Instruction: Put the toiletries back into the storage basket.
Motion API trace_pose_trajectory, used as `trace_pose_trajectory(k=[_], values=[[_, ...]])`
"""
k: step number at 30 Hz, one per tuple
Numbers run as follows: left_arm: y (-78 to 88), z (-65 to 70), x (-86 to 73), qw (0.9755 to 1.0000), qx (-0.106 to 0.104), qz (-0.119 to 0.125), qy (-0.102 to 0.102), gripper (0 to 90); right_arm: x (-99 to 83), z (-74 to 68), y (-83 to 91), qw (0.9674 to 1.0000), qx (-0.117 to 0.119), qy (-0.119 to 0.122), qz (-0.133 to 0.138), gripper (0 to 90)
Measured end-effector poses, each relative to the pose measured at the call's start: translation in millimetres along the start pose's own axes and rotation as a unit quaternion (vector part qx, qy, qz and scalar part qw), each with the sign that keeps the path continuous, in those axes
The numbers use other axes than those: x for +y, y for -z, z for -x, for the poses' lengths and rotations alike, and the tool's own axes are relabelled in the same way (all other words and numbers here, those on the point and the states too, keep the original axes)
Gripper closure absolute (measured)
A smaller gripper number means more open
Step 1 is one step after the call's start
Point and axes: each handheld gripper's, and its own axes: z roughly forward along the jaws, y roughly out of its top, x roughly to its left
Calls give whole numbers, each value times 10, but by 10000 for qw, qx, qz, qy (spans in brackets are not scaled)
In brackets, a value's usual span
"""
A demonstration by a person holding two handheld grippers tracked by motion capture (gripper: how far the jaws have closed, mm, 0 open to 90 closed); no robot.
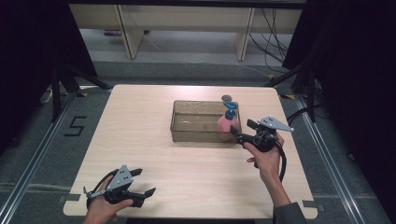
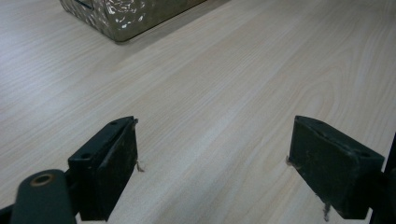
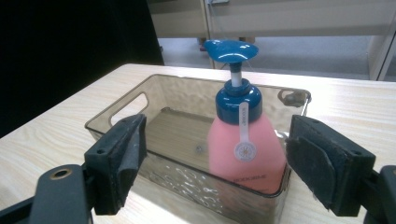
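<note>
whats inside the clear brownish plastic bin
A pink pump bottle with a blue pump head stands upright at one end of the clear brownish plastic bin. The floor beneath the bottle is covered.

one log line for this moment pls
pump bottle: upright in bin's end near right gripper | right gripper: open, apart from bottle | left gripper: open over table, holding nothing

Pump bottle [image 1: 228, 123] stands in the bin's [image 1: 187, 133] right end, frame centre; my right claw [image 1: 243, 134] just right, left claw [image 1: 140, 183] bottom left.
</note>
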Motion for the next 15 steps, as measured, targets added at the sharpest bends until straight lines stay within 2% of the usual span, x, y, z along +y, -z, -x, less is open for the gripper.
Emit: trace_pose_trajectory(k=[2,3,6,8,9,11,15], values=[[-1,1,1,10000,-1,-6,-12,151,-6,21,8,9999,10,148,47,212],[4,2,1,10000,-15,-42,-15,151,-12,6,26,10000,54,3,8,212],[-4,3,-2,10000,4,18,32,151,-27,18,46,9999,18,112,28,213],[14,-3,3,9999,27,-82,-51,151,-36,15,62,10000,59,61,1,211],[12,-4,0,10000,-1,-75,-48,151,-40,19,73,9999,7,134,34,213],[-1,0,1,10000,2,2,2,151,-55,12,86,9999,56,102,35,213],[5,-1,0,10000,-5,-43,-15,151,-68,9,119,9999,62,112,-23,214]])
